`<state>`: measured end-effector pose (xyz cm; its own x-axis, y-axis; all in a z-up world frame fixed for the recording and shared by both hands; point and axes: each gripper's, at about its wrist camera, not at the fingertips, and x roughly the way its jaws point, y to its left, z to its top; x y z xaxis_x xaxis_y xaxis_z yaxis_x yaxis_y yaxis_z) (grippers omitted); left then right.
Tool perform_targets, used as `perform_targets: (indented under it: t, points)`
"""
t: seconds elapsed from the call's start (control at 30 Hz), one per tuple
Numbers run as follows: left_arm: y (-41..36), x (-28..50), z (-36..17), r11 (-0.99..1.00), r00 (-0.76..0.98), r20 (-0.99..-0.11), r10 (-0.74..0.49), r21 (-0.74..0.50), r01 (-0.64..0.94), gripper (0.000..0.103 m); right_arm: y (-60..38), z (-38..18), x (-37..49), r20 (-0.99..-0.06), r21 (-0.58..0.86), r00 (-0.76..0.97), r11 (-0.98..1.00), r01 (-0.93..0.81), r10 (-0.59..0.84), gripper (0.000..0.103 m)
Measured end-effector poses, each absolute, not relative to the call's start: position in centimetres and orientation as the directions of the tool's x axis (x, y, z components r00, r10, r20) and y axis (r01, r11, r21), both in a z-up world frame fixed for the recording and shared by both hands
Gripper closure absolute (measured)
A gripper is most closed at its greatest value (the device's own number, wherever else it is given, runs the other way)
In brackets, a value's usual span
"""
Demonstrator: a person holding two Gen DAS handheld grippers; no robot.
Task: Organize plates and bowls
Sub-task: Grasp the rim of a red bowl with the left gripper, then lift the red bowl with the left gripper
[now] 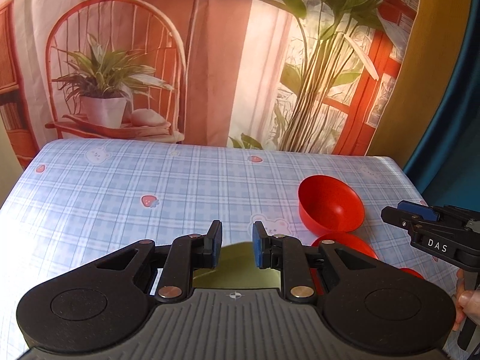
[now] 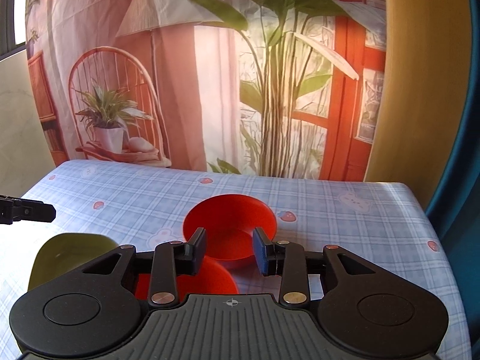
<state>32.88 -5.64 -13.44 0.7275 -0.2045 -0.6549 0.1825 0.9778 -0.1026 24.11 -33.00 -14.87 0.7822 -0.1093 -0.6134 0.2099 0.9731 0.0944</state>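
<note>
A red bowl (image 1: 330, 204) (image 2: 231, 225) lies tilted on the checked tablecloth, its rim leaning on a second red dish (image 1: 348, 244) (image 2: 216, 279) in front of it. An olive-green dish (image 1: 237, 265) (image 2: 69, 255) sits on the cloth left of them. My left gripper (image 1: 237, 246) hovers above the green dish, its blue pads a narrow gap apart with nothing between them. My right gripper (image 2: 229, 250) hangs over the red dishes, jaws apart, pads touching nothing. Each gripper shows at the edge of the other's view: the right gripper (image 1: 393, 214) and the left gripper (image 2: 45, 210).
The table (image 1: 120, 186) is covered with a blue plaid cloth printed with bears and strawberries. A printed backdrop (image 2: 210, 90) of a chair, a lamp and plants hangs behind its far edge. A teal curtain (image 2: 462, 150) stands at the right. A hand (image 1: 468, 300) holds the right gripper's handle.
</note>
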Motion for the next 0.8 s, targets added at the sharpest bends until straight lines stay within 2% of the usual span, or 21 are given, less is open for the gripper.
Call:
perform_targets:
  t: [0.47, 0.8]
  points:
    - [-10.8, 39.3, -14.9, 0.945, 0.672, -0.678, -0.299, -0.113, 0.307, 0.080, -37.8, -16.5, 27.7, -0.659, 0.090, 0.738, 0.958, 0.271, -0.146, 0.067]
    - [-12.0, 42.2, -18.0, 0.934, 0.594, -0.730, -0.338, -0.180, 0.310, 0.080, -39.6, -18.8, 28.9, -0.700, 0.129, 0.702, 0.943, 0.305, -0.131, 0.066]
